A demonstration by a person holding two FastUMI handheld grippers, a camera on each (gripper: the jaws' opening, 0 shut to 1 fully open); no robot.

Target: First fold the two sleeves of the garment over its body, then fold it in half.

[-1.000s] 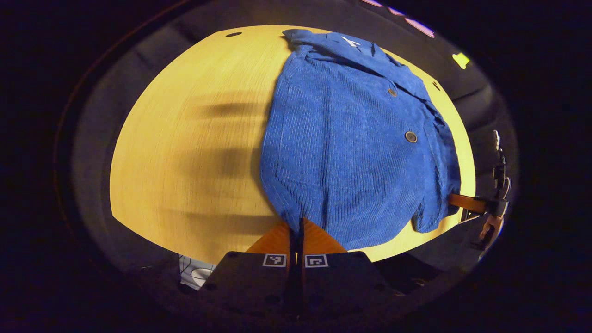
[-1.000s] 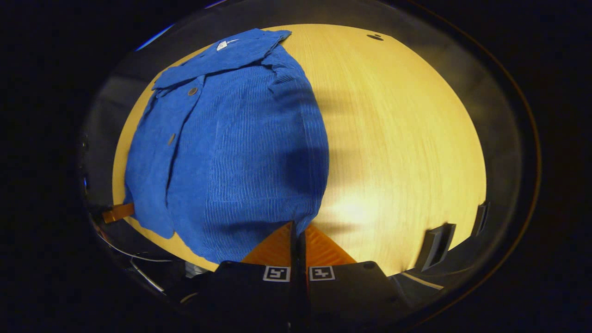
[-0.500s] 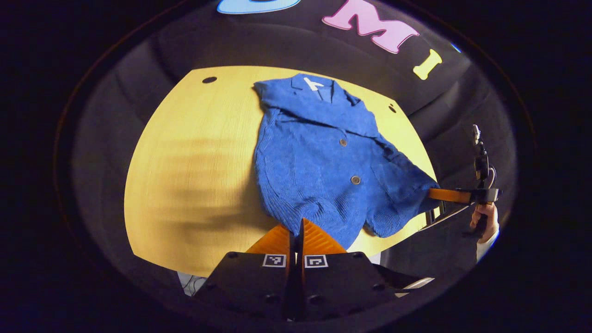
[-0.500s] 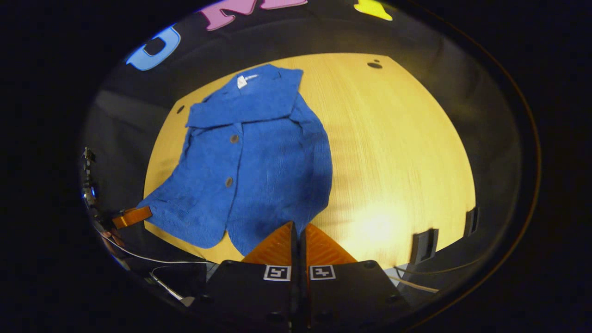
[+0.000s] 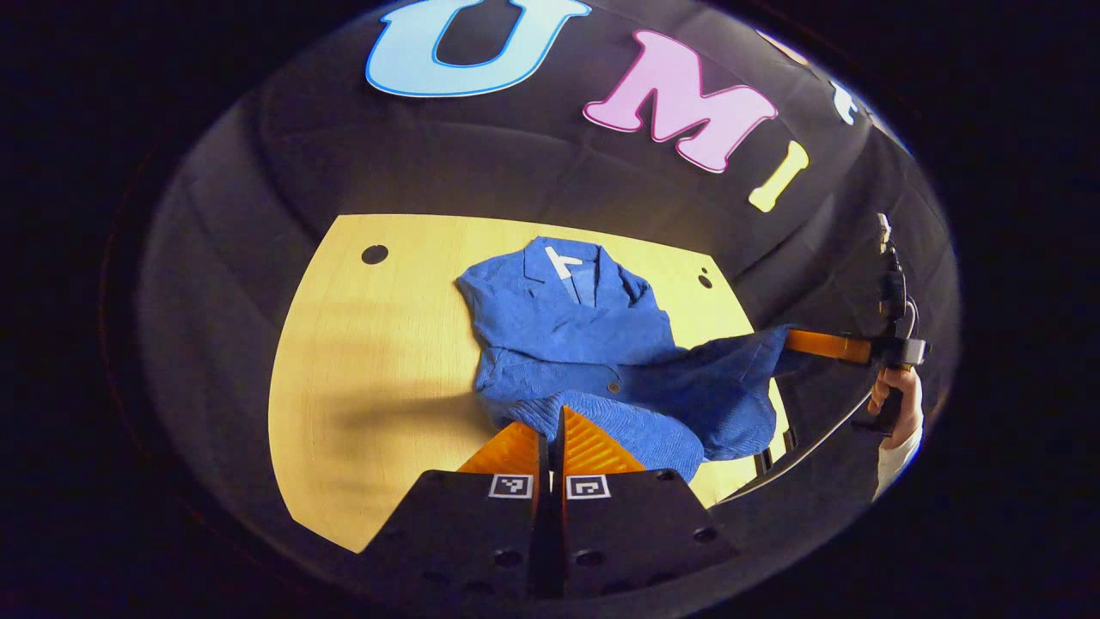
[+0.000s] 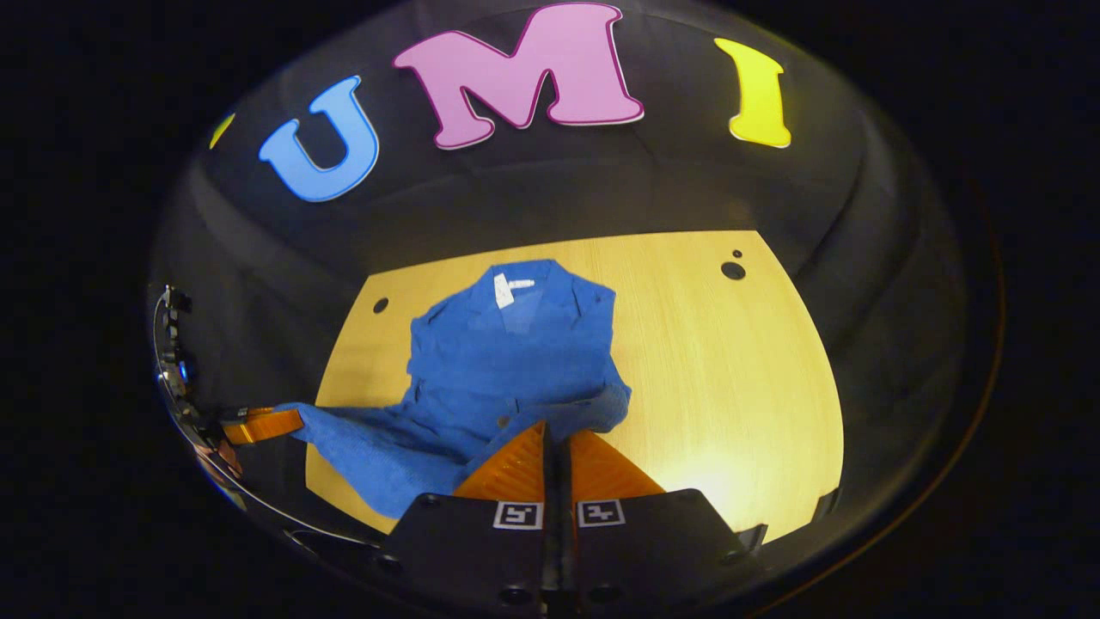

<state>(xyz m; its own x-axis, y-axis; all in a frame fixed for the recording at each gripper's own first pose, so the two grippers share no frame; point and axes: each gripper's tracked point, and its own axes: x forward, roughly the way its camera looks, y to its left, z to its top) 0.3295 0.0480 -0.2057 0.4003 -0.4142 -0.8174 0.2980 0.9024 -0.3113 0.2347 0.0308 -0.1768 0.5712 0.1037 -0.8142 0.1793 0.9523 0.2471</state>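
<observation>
Above the near edge of the desk (image 5: 344,413), both tongs have risen with the hem of the blue jacket (image 5: 567,327) in the last second. A second ago the jacket lay flat and long, hem at the near edge; now its lower half hangs lifted and bunched while the collar end lies on the desk toward the far edge.

The left tongs (image 5: 552,430) are pressed together on 1 hem corner, with cloth draped right at their tips. The right tongs (image 6: 557,443) pinch the other corner the same way; in the left gripper view they show off to the side (image 5: 795,342), gripping a stretched flap of cloth, with the person's hand (image 5: 894,404) behind them.

No sleeve lies out to either side, so the sleeve folds look done, and this lift reads as the start of the half fold. My guess is that the hem should next travel toward the collar, both corners kept level so the top layer lands square and does not drag the jacket along.
</observation>
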